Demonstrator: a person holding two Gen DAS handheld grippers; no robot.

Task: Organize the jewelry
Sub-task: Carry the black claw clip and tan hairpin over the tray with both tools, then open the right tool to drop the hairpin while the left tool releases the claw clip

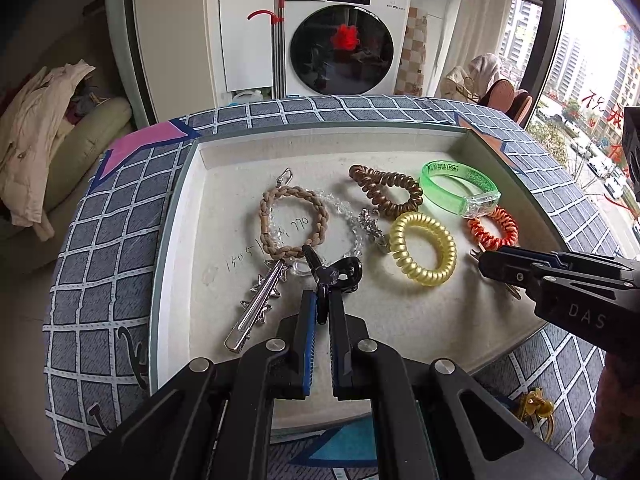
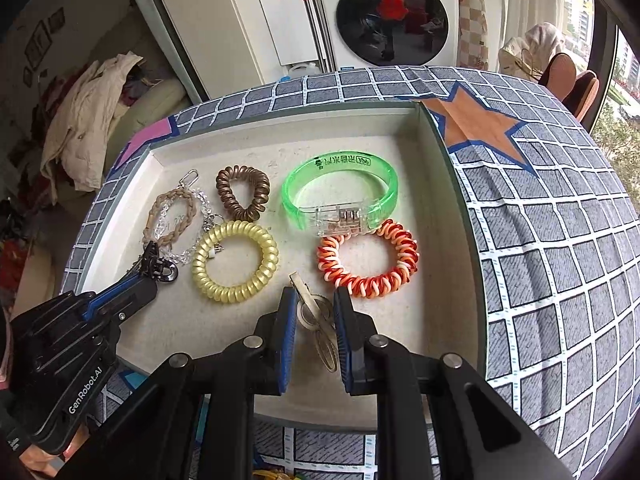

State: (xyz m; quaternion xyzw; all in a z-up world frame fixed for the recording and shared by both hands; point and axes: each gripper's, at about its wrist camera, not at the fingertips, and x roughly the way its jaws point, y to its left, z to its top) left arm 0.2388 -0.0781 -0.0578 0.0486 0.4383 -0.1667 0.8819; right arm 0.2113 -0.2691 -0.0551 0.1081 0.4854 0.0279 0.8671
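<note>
Left wrist view, left gripper (image 1: 322, 300) clamped on black hair clip (image 1: 336, 274) over white tray (image 1: 192, 216), right gripper (image 2: 314, 300) pinching metal clip (image 2: 310, 306) beside yellow coil bracelet (image 2: 235, 266)

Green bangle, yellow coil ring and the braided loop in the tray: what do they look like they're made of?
Green bangle: looks like hard translucent plastic, glossy, with a clear block showing parts inside. Yellow coil ring: probably soft plastic spiral cord with a pearly sheen. Braided loop: tan woven cord, matte, probably textile or leather, with a metal clip at its far end.
</note>
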